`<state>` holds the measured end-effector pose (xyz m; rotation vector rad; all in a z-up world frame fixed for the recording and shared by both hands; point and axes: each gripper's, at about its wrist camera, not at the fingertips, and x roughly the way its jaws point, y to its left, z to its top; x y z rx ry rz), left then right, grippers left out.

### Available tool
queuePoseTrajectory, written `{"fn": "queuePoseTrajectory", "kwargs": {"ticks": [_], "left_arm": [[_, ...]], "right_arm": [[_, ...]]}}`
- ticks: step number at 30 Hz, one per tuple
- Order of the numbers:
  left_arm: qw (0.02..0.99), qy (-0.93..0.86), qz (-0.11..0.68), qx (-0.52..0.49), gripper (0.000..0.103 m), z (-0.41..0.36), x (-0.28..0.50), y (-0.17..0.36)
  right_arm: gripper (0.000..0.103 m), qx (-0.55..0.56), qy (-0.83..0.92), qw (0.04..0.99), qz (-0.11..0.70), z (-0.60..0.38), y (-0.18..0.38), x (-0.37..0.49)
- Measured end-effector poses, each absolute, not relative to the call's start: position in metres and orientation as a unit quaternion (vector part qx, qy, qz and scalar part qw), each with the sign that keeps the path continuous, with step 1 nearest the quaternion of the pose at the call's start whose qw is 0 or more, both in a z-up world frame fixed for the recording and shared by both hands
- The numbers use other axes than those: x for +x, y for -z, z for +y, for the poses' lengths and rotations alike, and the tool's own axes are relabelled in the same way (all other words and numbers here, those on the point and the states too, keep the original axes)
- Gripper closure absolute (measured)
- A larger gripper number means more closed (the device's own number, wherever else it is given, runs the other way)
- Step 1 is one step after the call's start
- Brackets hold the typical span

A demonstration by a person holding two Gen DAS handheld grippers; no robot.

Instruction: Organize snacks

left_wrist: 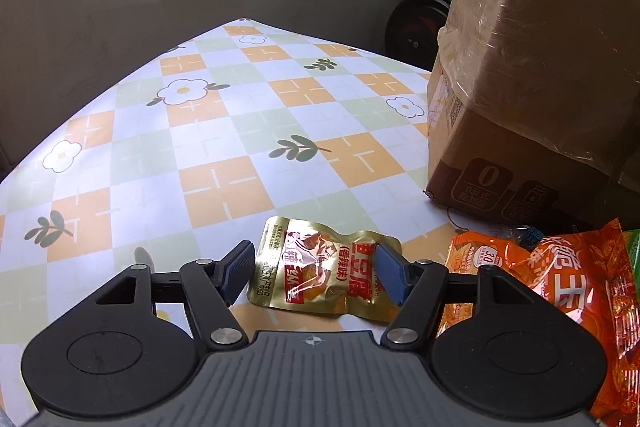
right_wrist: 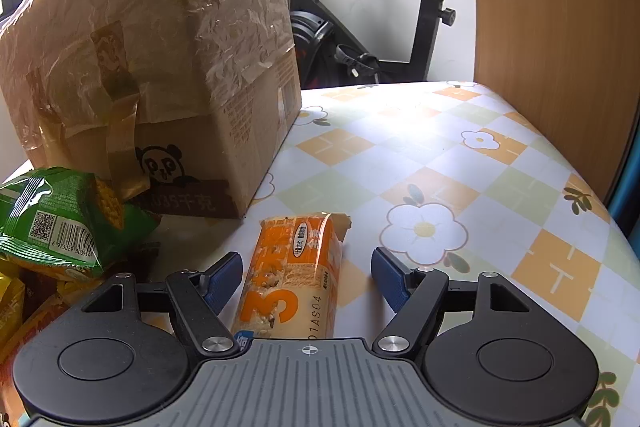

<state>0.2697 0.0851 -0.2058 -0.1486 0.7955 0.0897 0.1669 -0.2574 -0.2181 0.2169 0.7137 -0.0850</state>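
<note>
A gold snack pouch (left_wrist: 320,267) with red print lies flat on the checkered tablecloth. My left gripper (left_wrist: 314,273) is open, its blue pads on either side of the pouch. An orange snack bar (right_wrist: 296,275) lies lengthwise on the cloth. My right gripper (right_wrist: 306,281) is open, its pads on either side of the bar, with a wider gap on the right. A pile of snack bags lies nearby: orange bags (left_wrist: 560,283) in the left wrist view, a green bag (right_wrist: 64,215) and yellow ones in the right wrist view.
A large taped cardboard box (left_wrist: 532,67) stands on the table behind the snacks; it also shows in the right wrist view (right_wrist: 160,67). A wooden panel (right_wrist: 552,27) rises at the right edge. An exercise bike (right_wrist: 360,27) stands beyond the table.
</note>
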Motion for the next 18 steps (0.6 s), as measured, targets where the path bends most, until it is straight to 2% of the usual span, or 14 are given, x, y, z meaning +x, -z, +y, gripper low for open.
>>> {"fn": "queuePoseTrajectory", "kwargs": {"ticks": [15,16,17,18], "left_arm": [[0.927,-0.065,0.370,-0.020,0.032,0.066,0.266,0.214],[0.928,-0.061,0.368,-0.022,0.041,0.067,0.265,0.213],[0.930,-0.049,0.363,-0.025,0.054,0.066,0.264,0.212],[0.933,-0.028,0.358,-0.028,0.075,0.064,0.262,0.210]], "right_arm": [[0.034,0.111,0.040,0.930,0.347,-0.258,0.218,0.167],[0.033,0.113,0.039,0.930,0.346,-0.259,0.218,0.167],[0.033,0.115,0.039,0.930,0.346,-0.259,0.218,0.167],[0.034,0.116,0.039,0.930,0.346,-0.259,0.218,0.167]]}}
